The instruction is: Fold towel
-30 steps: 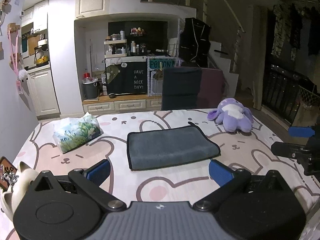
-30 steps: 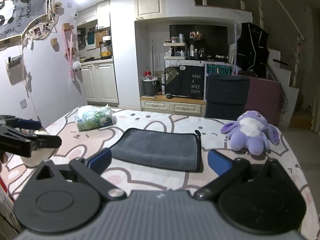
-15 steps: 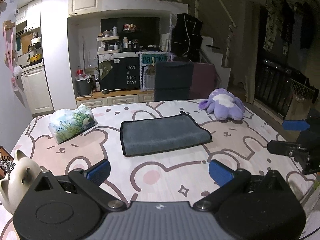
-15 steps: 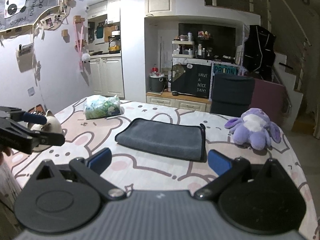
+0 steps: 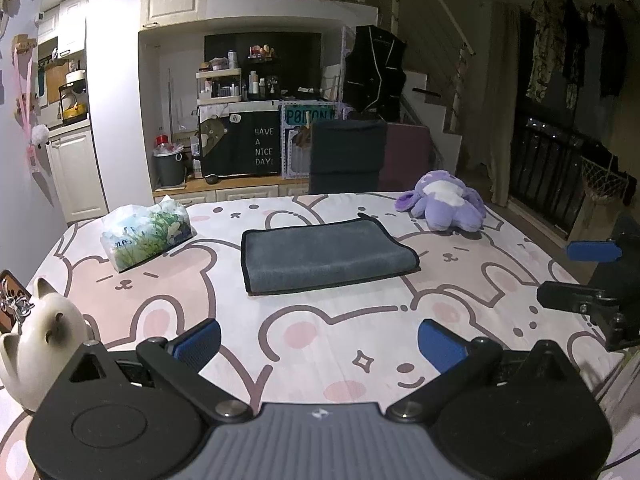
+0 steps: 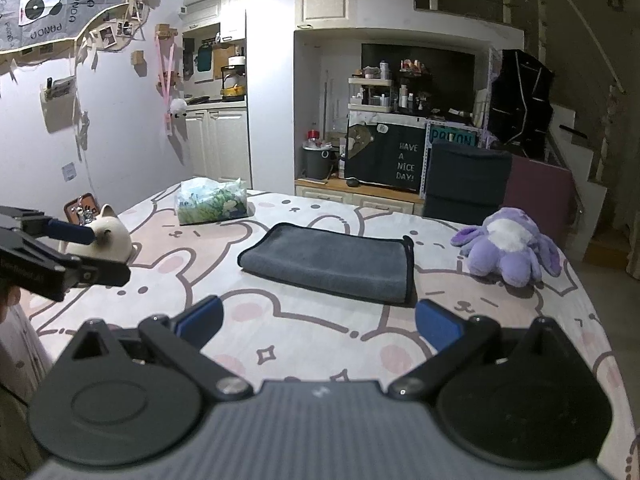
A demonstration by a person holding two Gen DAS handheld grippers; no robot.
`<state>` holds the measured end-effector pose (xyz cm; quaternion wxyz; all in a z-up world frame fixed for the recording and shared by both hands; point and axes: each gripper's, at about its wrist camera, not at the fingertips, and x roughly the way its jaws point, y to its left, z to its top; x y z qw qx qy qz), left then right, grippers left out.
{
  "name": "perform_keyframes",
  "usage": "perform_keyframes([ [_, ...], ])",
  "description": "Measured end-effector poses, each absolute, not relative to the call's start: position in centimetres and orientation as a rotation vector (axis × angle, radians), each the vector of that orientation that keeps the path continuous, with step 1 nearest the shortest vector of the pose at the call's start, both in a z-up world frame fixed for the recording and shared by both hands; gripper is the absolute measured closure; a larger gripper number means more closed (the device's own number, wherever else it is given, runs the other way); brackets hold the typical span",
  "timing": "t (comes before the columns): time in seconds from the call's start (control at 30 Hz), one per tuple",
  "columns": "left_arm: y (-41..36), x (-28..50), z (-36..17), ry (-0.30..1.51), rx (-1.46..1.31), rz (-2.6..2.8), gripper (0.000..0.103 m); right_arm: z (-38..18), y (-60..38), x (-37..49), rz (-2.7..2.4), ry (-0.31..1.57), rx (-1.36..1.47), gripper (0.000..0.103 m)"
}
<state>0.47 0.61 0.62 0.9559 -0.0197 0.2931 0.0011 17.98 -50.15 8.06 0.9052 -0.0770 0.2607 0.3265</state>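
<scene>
A grey towel [image 5: 326, 254] with a black hem lies folded flat in the middle of the table [image 5: 320, 328], which has a pink bear-print cloth; it also shows in the right wrist view [image 6: 332, 262]. My left gripper [image 5: 319, 340] is open and empty, well short of the towel near the front edge. My right gripper [image 6: 318, 322] is open and empty, also back from the towel. Each gripper shows in the other's view, the right one at the right edge [image 5: 588, 276] and the left one at the left edge [image 6: 72, 252].
A purple plush toy [image 5: 444, 200] lies at the back right. A plastic-wrapped tissue pack [image 5: 146, 232] sits at the back left. A white cat figurine [image 5: 38, 332] stands at the front left edge. A dark chair [image 5: 348, 156] stands behind the table.
Both grippers have pulled back and risen away from the towel, so more of the table shows. The towel has not moved.
</scene>
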Motion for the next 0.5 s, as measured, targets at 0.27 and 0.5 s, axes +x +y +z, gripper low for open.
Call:
perform_keyframes([
  [0.27, 0.11, 0.02, 0.29, 0.588, -0.039, 0.002, 0.0, 7.88, -50.56, 17.71, 0.661, 0.534, -0.16, 0.0],
  [0.5, 0.12, -0.05, 0.29, 0.586, -0.04, 0.003, 0.0, 7.7, -50.71, 17.45, 0.66, 0.525, -0.154, 0.0],
])
